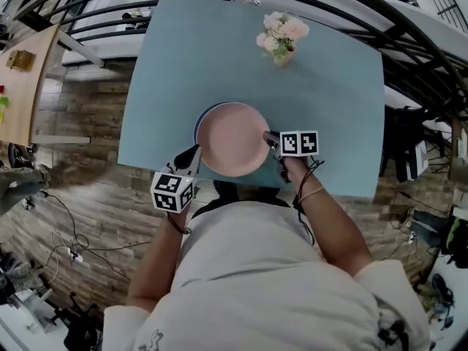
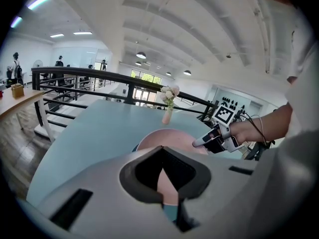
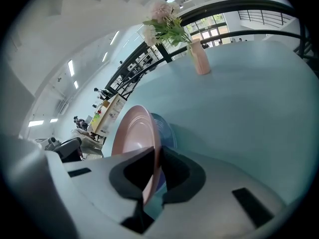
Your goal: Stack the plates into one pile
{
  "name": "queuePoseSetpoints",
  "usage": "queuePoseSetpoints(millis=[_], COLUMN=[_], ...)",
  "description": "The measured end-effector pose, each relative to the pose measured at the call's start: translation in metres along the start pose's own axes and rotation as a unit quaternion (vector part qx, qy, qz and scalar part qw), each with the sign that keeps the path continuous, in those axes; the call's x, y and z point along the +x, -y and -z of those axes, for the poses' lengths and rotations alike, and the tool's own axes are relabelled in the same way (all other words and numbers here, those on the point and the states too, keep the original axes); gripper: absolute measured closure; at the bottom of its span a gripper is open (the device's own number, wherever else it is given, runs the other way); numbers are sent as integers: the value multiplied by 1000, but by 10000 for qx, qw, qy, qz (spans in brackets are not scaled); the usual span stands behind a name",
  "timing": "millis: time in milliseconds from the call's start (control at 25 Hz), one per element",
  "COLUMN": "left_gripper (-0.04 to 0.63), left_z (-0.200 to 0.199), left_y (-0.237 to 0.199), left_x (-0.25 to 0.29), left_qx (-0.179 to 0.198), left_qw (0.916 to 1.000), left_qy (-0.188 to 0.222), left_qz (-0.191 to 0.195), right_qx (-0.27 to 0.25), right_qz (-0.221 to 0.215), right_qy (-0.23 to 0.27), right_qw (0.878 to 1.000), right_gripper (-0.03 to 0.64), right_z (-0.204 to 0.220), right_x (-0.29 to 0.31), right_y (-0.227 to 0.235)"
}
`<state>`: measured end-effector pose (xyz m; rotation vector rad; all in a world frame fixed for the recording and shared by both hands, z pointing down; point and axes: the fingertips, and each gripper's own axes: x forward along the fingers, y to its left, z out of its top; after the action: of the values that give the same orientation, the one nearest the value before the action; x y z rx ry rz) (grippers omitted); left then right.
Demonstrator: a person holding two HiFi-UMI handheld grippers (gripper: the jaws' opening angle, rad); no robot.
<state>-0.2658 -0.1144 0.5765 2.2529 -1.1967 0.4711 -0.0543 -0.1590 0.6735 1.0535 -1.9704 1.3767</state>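
A pink plate [image 1: 232,139] lies on top of a blue plate [image 1: 198,125], whose rim shows only at the left. Both sit near the front edge of the light blue table [image 1: 329,108]. My right gripper [image 1: 272,140] is at the pink plate's right rim. In the right gripper view that rim [image 3: 149,148] runs between the jaws, which are closed on it, with the blue plate [image 3: 167,131] just behind. My left gripper [image 1: 191,154] points at the plates' near left edge with its jaws side by side and together. It holds nothing, and a sliver of pink plate [image 2: 167,180] shows past them.
A small pink vase of flowers [image 1: 281,41] stands on the far side of the table. Black railings [image 1: 409,57] curve round the table's back and right. A wooden table [image 1: 22,79] stands off to the left. The plates lie close to the table's front edge [image 1: 322,189].
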Motion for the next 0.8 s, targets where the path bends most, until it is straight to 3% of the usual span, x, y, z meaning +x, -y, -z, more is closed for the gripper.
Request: queuePoseSetpoints(millis=[560, 720, 800], left_gripper=[591, 591, 591], left_z=[-3, -3, -4], left_y=[-15, -14, -15], left_x=[-1, 0, 1], left_qx=[-59, -58, -47], left_qw=[10000, 10000, 10000], left_qy=[-41, -47, -49], left_qz=[-14, -28, -26], right_qx=[250, 89, -47], right_qz=[-18, 134, 274], right_qy=[-161, -204, -157], right_qw=[9996, 9997, 9995], right_gripper=[560, 467, 454], right_z=[-5, -3, -6], right_x=[21, 23, 21], right_y=[1, 7, 10])
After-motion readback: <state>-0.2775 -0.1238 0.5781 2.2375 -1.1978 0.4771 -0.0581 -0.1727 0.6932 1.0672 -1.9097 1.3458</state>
